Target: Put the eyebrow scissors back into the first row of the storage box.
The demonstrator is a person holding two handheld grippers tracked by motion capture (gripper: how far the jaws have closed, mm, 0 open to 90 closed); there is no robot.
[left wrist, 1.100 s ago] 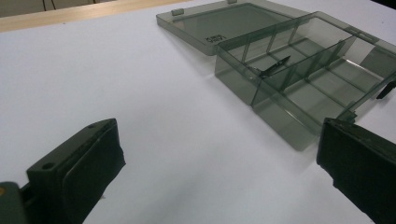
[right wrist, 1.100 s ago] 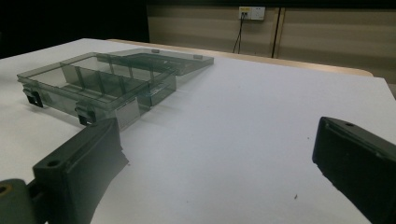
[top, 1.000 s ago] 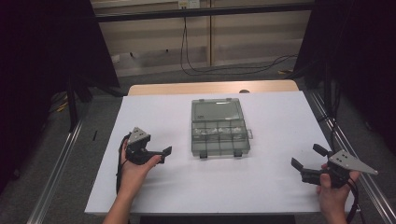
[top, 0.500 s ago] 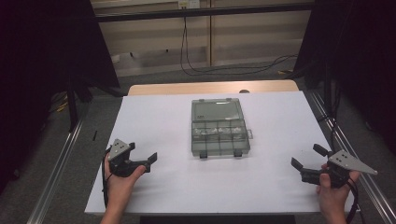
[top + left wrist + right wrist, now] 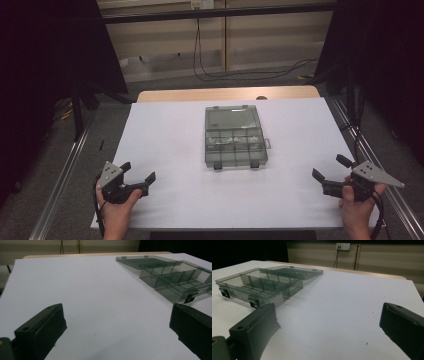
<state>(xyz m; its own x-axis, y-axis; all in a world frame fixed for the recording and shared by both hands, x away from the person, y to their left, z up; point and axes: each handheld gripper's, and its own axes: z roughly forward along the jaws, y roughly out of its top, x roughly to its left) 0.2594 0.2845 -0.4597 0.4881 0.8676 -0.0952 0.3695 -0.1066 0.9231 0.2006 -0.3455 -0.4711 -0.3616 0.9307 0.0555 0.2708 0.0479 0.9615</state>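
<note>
One clear compartment box point(image 5: 235, 137) sits mid-table on the white tabletop point(image 5: 170, 130), lid flipped open toward the far side, two dark latches on its near edge. Two grippers: the left gripper point(image 5: 137, 179) is down at the near-left corner, the right gripper point(image 5: 330, 170) by the near-right edge, both with jaws spread wide and holding nothing. Each is well apart from the box, with lots of bare table between.

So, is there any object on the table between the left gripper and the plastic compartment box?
Nothing visible does. Bare white table lies between the left gripper, jaws open, and the compartment box. The left gripper view shows the same clear stretch.
</note>
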